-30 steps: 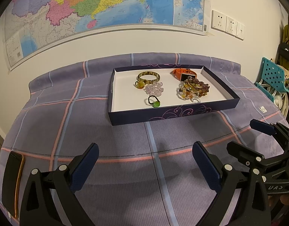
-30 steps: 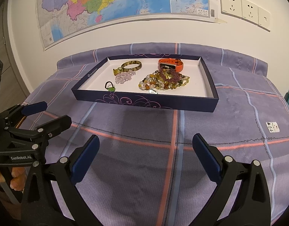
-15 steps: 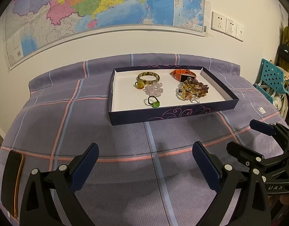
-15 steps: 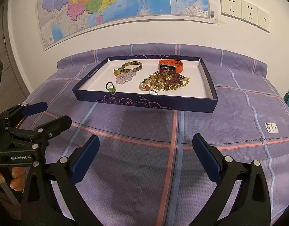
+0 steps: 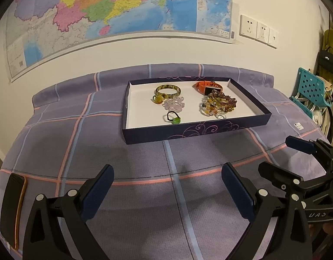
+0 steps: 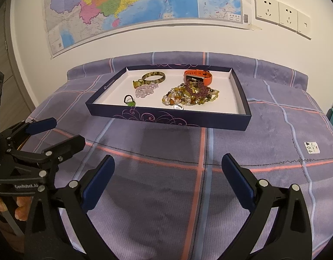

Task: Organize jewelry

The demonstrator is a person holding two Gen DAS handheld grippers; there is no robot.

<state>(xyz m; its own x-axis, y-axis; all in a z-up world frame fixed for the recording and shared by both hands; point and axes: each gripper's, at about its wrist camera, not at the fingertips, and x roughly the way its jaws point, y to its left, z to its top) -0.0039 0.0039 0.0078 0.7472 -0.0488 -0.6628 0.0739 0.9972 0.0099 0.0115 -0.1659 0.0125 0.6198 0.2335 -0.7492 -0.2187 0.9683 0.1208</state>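
Left gripper (image 5: 167, 183): released, jaws wide — empty, above the purple plaid cloth (image 5: 123, 156).
Right gripper (image 6: 167, 173): likewise released, empty.
Jewelry: inside the navy tray (image 6: 166, 119), well ahead — beaded pile (image 6: 189, 96), bangle (image 6: 153, 77).

Purple plaid bed (image 5: 127, 156), dark jewelry tray (image 5: 188, 130) on it, phone (image 5: 12, 205) at left edge

The left tongs (image 5: 167, 186) are spread wide, blue-padded fingers (image 5: 97, 191) apart and holding nothing. The right tongs (image 6: 166, 176) gape just as wide, also bare. They sit side by side, each visible in the other's view, with fingertips (image 6: 20, 211) gripping the left handle.
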